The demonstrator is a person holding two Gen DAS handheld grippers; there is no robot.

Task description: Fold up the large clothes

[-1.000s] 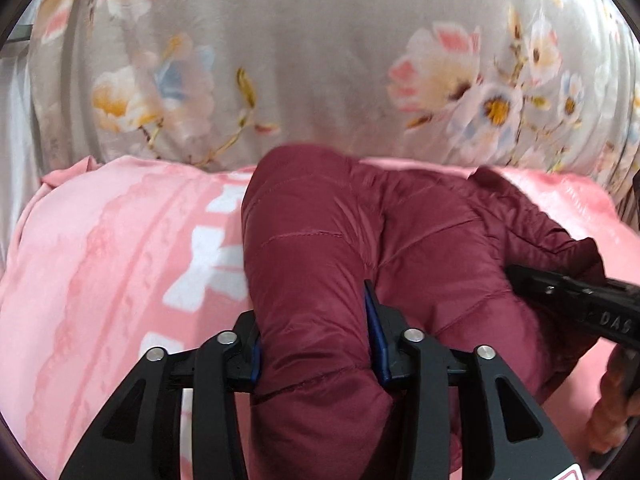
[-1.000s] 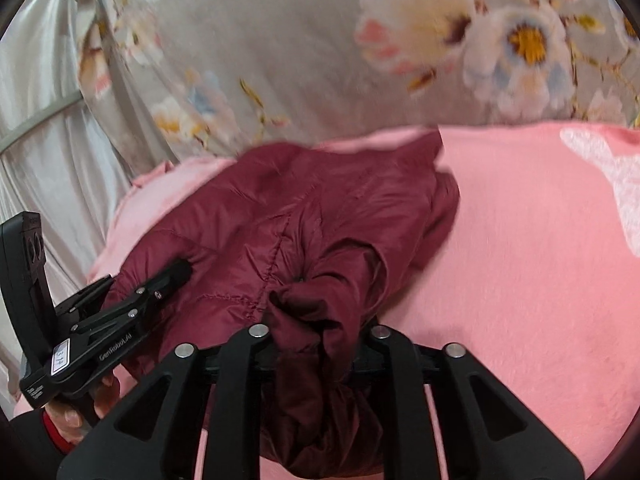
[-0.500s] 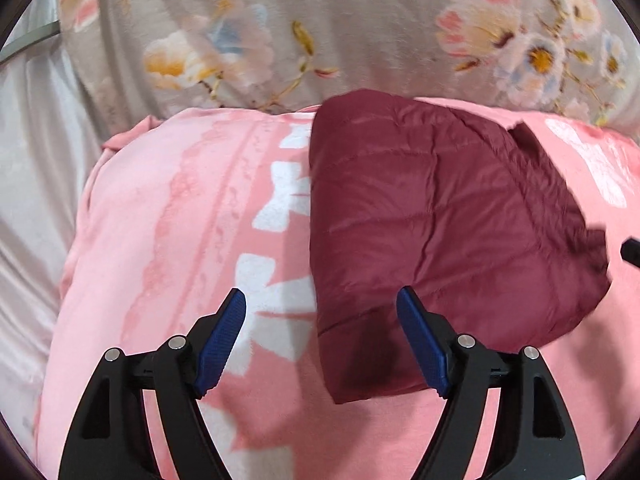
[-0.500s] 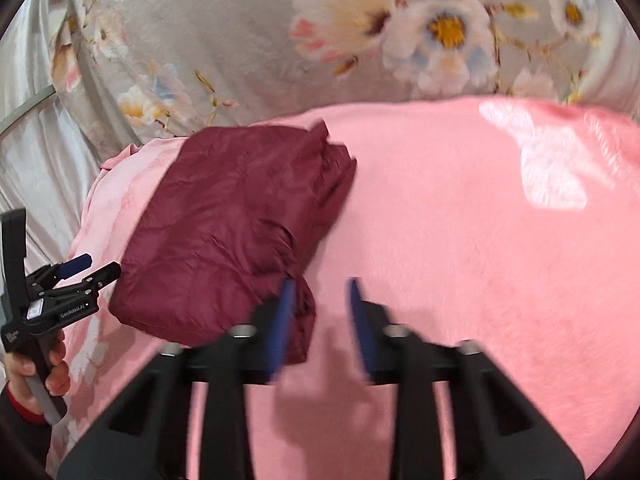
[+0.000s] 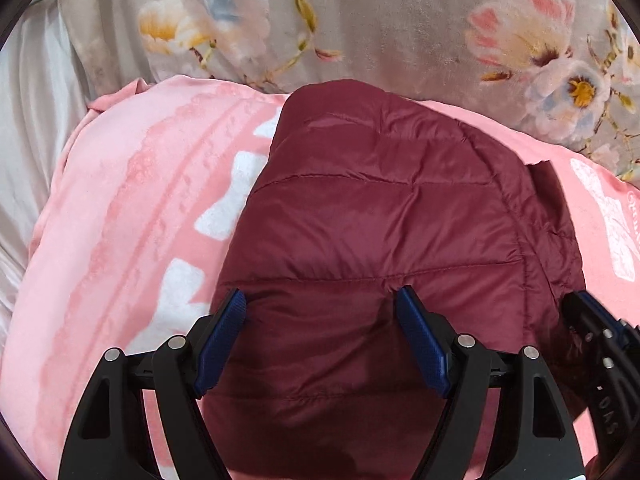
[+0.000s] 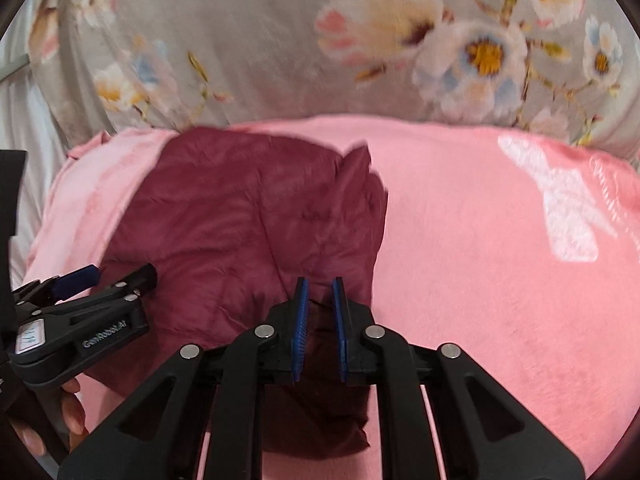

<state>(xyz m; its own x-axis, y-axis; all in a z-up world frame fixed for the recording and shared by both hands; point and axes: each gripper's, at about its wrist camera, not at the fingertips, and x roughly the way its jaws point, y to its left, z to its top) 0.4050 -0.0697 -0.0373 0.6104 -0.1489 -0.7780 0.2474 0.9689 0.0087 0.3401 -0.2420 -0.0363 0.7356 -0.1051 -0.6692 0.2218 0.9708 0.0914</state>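
A dark red quilted jacket (image 5: 372,216) lies folded flat on a pink blanket (image 5: 132,208). My left gripper (image 5: 320,292) hovers over the jacket's near left part, its blue pads (image 5: 224,328) spread wide and pressing nothing. In the right wrist view, that left gripper (image 6: 120,276) sits at the jacket's (image 6: 240,232) left edge, with a hand (image 6: 72,412) below it. My right gripper (image 6: 320,284) is over the jacket's near right corner. Its pads (image 6: 300,312) stand a narrow gap apart with no fabric visibly pinched. The right gripper's tip (image 5: 588,312) shows at the left wrist view's right edge.
A grey floral quilt (image 6: 280,52) rises behind the pink blanket (image 6: 480,280). White fabric (image 5: 36,128) hangs at the far left. The pink blanket stretches bare to the jacket's right, with white bow prints (image 6: 560,208).
Both grippers let go of the jacket, which now lies flat and folded. The left jaws spread wide. Both grippers pulled back, then came in close over the jacket again.
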